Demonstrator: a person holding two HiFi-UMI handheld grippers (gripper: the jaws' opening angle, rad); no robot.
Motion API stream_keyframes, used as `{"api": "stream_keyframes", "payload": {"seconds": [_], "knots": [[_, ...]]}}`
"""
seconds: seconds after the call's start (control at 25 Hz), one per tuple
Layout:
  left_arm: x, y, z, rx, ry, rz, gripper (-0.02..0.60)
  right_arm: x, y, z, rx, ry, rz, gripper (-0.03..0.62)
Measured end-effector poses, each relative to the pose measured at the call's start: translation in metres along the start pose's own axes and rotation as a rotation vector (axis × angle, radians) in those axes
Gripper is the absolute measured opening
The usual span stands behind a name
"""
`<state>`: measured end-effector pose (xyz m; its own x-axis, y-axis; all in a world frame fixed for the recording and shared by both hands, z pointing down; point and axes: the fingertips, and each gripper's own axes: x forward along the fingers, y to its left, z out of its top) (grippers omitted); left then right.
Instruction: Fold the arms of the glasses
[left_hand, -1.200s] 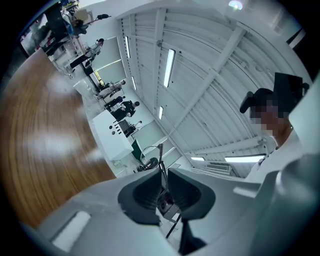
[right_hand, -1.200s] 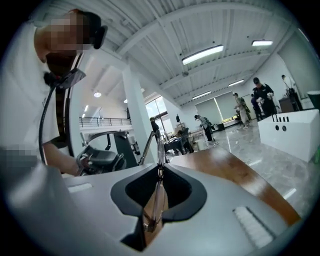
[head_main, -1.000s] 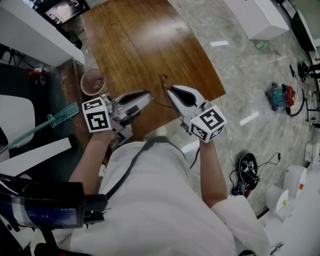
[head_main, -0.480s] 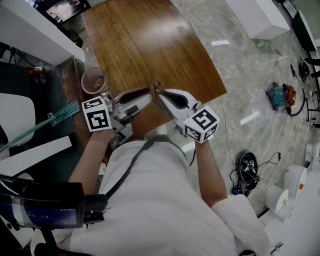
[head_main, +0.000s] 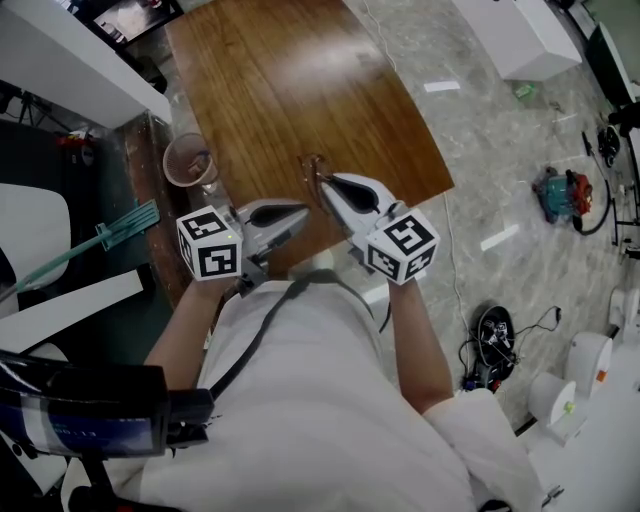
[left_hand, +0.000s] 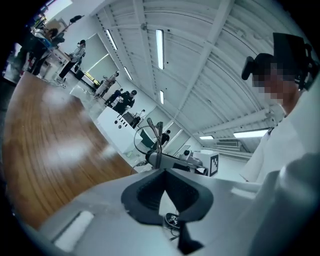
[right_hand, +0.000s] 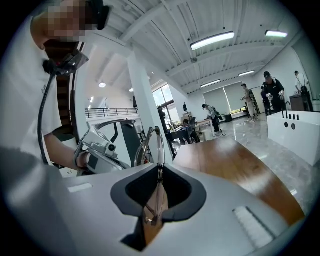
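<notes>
The thin-framed glasses (head_main: 313, 170) are held edge-on over the near edge of the wooden table (head_main: 290, 90). My right gripper (head_main: 322, 182) is shut on them; in the right gripper view the glasses (right_hand: 159, 145) rise from between its jaws, with the arms lying close along the lenses. My left gripper (head_main: 303, 210) hovers lower and to the left, apart from the glasses, with its jaws shut and nothing between them. From the left gripper view, the glasses (left_hand: 152, 135) stand above the right gripper's tip, well beyond my left gripper (left_hand: 161, 170).
A round brownish cup (head_main: 187, 160) stands at the table's left edge. A teal-handled tool (head_main: 110, 238) lies beside the table on the left. Cables and gear (head_main: 495, 340) litter the marble floor on the right. People stand far off (right_hand: 272, 90).
The left gripper has pulled back from the glasses, dropping toward the person, and its jaws have shut. The right gripper shifted slightly left early on, still holding the glasses.
</notes>
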<state>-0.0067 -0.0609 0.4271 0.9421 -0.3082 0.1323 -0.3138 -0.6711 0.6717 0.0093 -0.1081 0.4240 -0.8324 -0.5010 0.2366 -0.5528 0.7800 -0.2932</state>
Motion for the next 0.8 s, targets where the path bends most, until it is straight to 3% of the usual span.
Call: {"api": "stream_keyframes", "payload": {"seconds": [0.56, 0.8], "knots": [[0.006, 0.000, 0.005, -0.076, -0.047, -0.034, 0.005, 0.002, 0.013, -0.004, -0.028, 0.042, 0.047, 0.035], [0.001, 0.013, -0.009, -0.067, -0.030, 0.016, 0.029, 0.008, -0.001, -0.018, -0.050, 0.088, 0.010, 0.037]]}}
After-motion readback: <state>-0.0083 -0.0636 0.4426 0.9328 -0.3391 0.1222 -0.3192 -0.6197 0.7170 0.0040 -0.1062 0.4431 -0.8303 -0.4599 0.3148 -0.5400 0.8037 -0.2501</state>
